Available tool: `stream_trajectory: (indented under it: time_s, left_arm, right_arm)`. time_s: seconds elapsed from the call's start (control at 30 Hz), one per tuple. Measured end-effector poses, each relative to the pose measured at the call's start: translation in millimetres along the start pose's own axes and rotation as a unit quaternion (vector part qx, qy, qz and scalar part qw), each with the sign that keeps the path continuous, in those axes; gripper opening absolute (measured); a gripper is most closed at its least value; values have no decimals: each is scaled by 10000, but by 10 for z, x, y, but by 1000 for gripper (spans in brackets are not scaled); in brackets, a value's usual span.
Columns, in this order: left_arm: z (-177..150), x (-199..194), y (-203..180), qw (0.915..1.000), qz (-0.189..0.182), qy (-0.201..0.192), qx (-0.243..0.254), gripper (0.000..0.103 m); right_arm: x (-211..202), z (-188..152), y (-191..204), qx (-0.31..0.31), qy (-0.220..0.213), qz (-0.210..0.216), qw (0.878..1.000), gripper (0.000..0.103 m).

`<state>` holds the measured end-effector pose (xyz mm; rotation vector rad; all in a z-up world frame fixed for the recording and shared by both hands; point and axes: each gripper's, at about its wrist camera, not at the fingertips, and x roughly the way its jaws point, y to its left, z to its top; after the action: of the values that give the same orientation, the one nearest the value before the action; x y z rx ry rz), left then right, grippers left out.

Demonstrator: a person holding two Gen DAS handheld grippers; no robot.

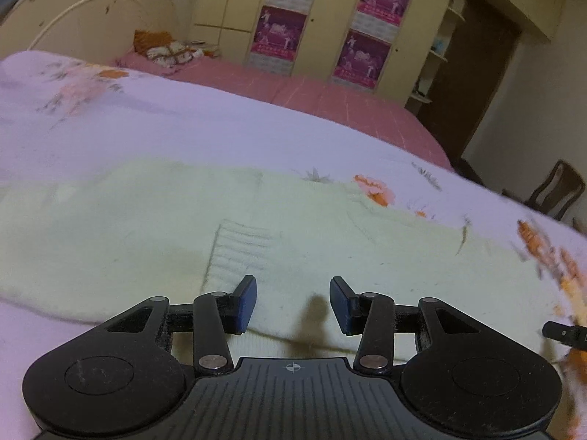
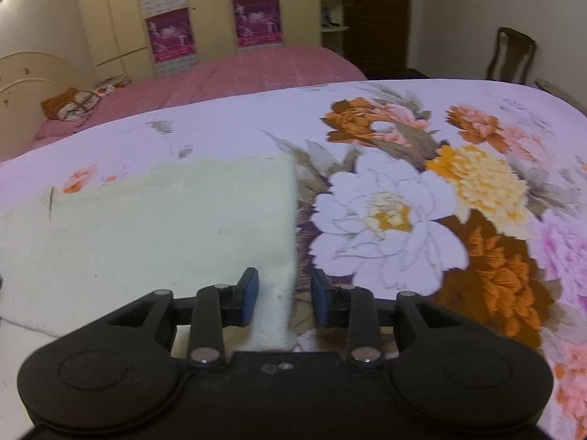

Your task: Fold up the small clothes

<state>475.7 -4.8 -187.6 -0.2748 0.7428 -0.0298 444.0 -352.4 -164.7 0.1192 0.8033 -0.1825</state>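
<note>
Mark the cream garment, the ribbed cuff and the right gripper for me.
Garment [image 2: 146,227], right wrist view, flat middle of the cloth.
Cuff [image 1: 238,253], left wrist view, middle of the ribbing.
Right gripper [image 2: 284,299], right wrist view, midway between fingertips, over the garment's edge.

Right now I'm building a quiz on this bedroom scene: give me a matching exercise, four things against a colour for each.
Things:
1. sweater
2. far bedsheet
3. chair
4. pads on the right tongs

Colours:
A. pink
B. blue
C. cream
D. dark brown

Pairs: 1-C, 2-A, 3-D, 4-B
</note>
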Motion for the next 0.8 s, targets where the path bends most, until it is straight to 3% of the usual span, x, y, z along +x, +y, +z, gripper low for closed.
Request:
stream_trajectory:
  time_s: [0.07, 0.1, 0.3, 0.5, 0.63, 0.8]
  left_arm:
    - [-17, -74, 85, 9999, 101, 46, -76, 70]
    - [-32, -108, 152, 9997, 207, 23, -138, 74]
    - [-139, -404, 714, 9962, 558, -23, -663, 74]
    - [-248, -731, 1381, 9858, 1012, -180, -1329, 74]
    - [-309, -846, 1845, 9734, 1288, -305, -1871, 71]
    - [-336, -837, 2455, 9504, 1498, -514, -2679, 70]
  right_arm:
    - [-151, -3, 28, 76, -123, 157, 9998, 32]
    - [-221, -8, 74, 39, -168, 256, 9995, 32]
    - [-525, -92, 515, -246, -213, 851, 9958, 37]
    - [-695, -253, 1017, -610, -95, 1285, 9898, 46]
    - [-776, -346, 1278, -805, -42, 1492, 9855, 49]
    - [-802, -433, 1590, -1083, 34, 1677, 9799, 50]
